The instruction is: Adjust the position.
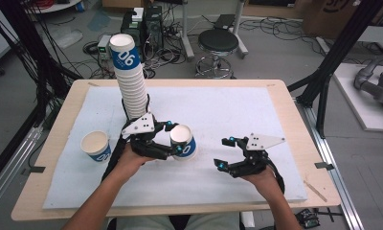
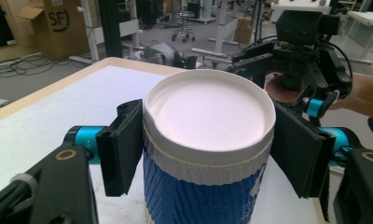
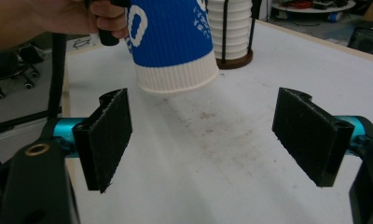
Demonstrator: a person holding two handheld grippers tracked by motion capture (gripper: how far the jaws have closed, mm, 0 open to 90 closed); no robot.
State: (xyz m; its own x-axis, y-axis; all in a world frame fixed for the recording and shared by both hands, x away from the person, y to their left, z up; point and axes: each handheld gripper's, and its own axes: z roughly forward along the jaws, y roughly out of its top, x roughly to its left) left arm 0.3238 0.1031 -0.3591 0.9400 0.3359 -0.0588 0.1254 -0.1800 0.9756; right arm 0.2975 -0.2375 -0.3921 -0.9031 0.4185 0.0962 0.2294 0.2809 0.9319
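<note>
**Cup gripped upside down, lifted off mat**

Cup [image 1: 184, 140], blue and white with ribbed sleeve, pinched across its upper band by the left gripper [image 1: 173, 139]; pads [image 2: 124, 144] pressed flat on both sides, white base facing the left gripper view's lens. Held tilted just above the white mat [image 1: 228, 110], near table centre, between the second cup [image 1: 95, 145] standing open-side up to the left and the right gripper [image 1: 225, 152].

Risks, as judged from here:
- Slip or rotation in the grip: pads bearing on a tapered, ribbed wall, so any loosening could let the cup slide out or swing.
- Crushing: paper wall thin; too firm a squeeze likely to dent the rim band.
- Collision with the cup stack [image 1: 130, 76]: tall, leaning column in its holder right behind the left hand; a careless swing back could topple it.
- Fumbled handover, if that is the plan: right-hand jaws spread wide and empty, pads [image 3: 107, 135] facing the cup's open end; closing off-centre could knock it loose.

Pose: left forearm in from the bottom, hand [image 1: 129, 160] wrapped round the handle, gripper pointing right and slightly up. Right hand [image 1: 261, 179] lower right, gripper aimed left toward the cup, near but apart from it.
</note>
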